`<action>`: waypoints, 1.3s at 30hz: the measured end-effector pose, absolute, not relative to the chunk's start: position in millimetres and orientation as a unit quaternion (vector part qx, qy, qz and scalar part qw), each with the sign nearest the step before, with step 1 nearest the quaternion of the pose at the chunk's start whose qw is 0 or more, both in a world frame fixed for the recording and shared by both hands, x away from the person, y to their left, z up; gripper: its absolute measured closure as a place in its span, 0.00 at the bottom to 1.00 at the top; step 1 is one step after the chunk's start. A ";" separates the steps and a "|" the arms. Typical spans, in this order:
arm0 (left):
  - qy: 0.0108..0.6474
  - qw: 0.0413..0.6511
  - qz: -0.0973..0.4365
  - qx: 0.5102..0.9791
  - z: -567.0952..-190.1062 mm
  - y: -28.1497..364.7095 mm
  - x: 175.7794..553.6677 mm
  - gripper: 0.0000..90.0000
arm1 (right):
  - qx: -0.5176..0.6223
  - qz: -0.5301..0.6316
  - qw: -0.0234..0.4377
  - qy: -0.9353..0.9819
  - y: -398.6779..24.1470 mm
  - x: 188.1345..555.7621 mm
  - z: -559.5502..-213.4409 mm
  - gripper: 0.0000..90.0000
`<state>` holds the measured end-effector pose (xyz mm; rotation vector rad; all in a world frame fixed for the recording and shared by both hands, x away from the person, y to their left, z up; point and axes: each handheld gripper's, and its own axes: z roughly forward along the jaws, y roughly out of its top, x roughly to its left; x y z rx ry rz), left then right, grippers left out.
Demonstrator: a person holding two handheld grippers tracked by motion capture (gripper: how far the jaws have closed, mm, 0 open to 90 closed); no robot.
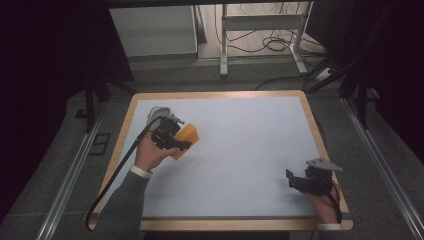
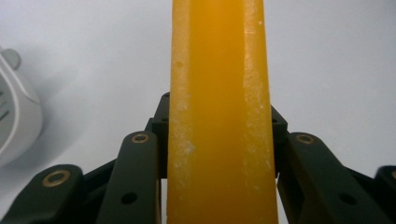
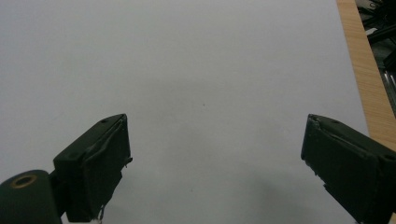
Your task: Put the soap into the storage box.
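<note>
Orange block (image 1: pixel 186 137): held in my left gripper (image 1: pixel 176 142), over the far-left part of the white table (image 1: pixel 240 150), just right of my left hand (image 1: pixel 150 152).
Block axis: in the high view its long side runs diagonal, from near-left up to far-right; far end points away from me & to the right.
Block close up: in the left gripper view the block (image 2: pixel 219 112) stands as a tall narrow slab running straight up from btw the jaws to the top edge; surface waxy, w/ pale scuffs down its edges.
Left gripper (image 2: pixel 219 154): jaws closed in on the block, one pressing each flat side; only as wide apart as the slab is thick.
White thing (image 2: pixel 14 126): rounded pale object at the left edge of the left gripper view, on the table, apart from the block; can't tell what it is.
Right gripper (image 1: pixel 300 181): near-right of the table, by my right hand (image 1: pixel 325 205), well apart from the block.
Right jaws: in the right gripper view, right gripper (image 3: pixel 215 163) spread wide, nothing btw them, bare white surface beyond.
Table edge (image 3: pixel 369 93): wooden rim at the right of that view.
</note>
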<state>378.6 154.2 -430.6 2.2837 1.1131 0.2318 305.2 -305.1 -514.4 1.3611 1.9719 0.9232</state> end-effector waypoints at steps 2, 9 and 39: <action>0.418 0.292 0.088 0.856 -429.1 156.1 380.1 0.67 | 0.508 0.345 0.283 0.737 -305.1 305.2 -514.4 0.09; 0.422 0.292 0.086 0.854 -426.0 162.7 385.3 0.67 | 0.510 0.345 0.283 0.735 -305.3 305.3 -514.4 0.09; 0.454 0.305 0.109 0.830 -409.4 177.6 425.1 0.67 | 0.513 0.343 0.289 0.732 -305.7 304.9 -513.0 0.09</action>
